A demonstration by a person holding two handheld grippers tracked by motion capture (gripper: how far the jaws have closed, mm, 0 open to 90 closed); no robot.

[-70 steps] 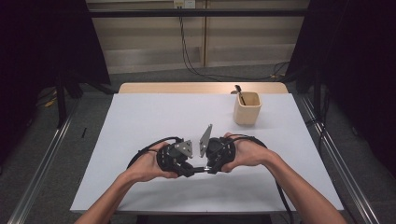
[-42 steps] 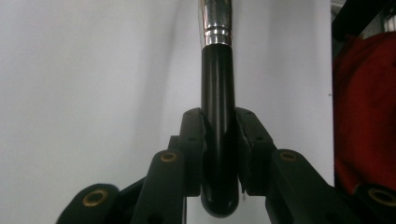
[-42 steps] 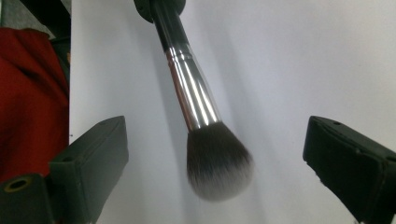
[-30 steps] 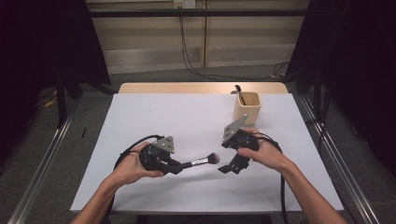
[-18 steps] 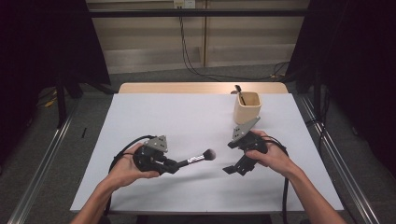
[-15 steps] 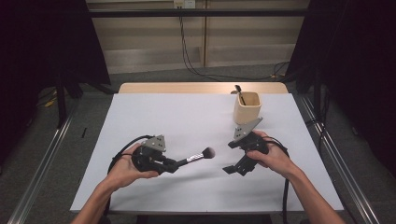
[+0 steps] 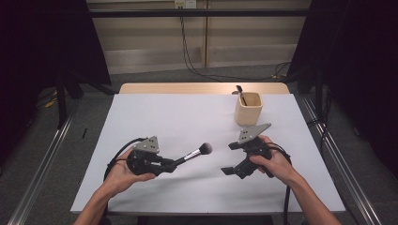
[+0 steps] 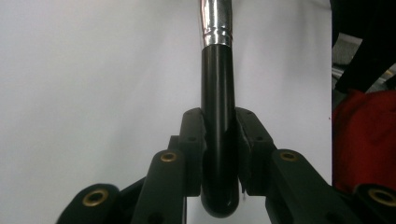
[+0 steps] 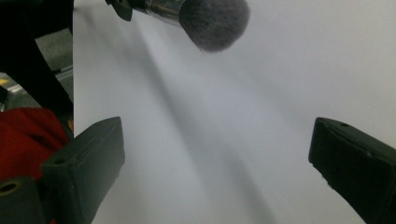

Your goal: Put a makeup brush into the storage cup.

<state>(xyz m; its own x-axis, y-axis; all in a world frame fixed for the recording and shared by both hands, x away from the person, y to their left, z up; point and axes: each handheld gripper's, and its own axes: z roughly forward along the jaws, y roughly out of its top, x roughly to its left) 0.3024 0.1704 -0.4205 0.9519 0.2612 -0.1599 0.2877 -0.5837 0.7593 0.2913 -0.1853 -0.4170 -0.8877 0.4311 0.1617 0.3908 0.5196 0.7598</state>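
Observation:
A makeup brush (image 7: 193, 154) with a black handle, silver ferrule and grey bristle head is held above the white table (image 7: 155, 115), pointing right and slightly up. My left gripper (image 7: 174, 162) is shut on its handle. In the left gripper view the pads (image 8: 192, 135) clamp the black handle (image 8: 217, 79) near its rounded end. My right gripper (image 7: 231, 158) sits to the right of the brush head, apart from it, with jaws wide open and nothing between them. The right gripper view has the bristle head (image 9: 214, 22) ahead of the open right gripper (image 9: 217, 156).
A beige cup (image 7: 248, 108) stands at the back right of the table, with a dark brush (image 7: 240, 93) sticking out of it. A wooden edge (image 7: 178, 88) runs along the table's far side. Red cloth (image 8: 364, 140) lies beyond the table edge, and both grippers trail black cables.
The two grippers, earlier together at the table's middle, have drawn apart. The brush stayed in the left gripper and its head now tilts higher. The right gripper has shifted right and nearer the person.

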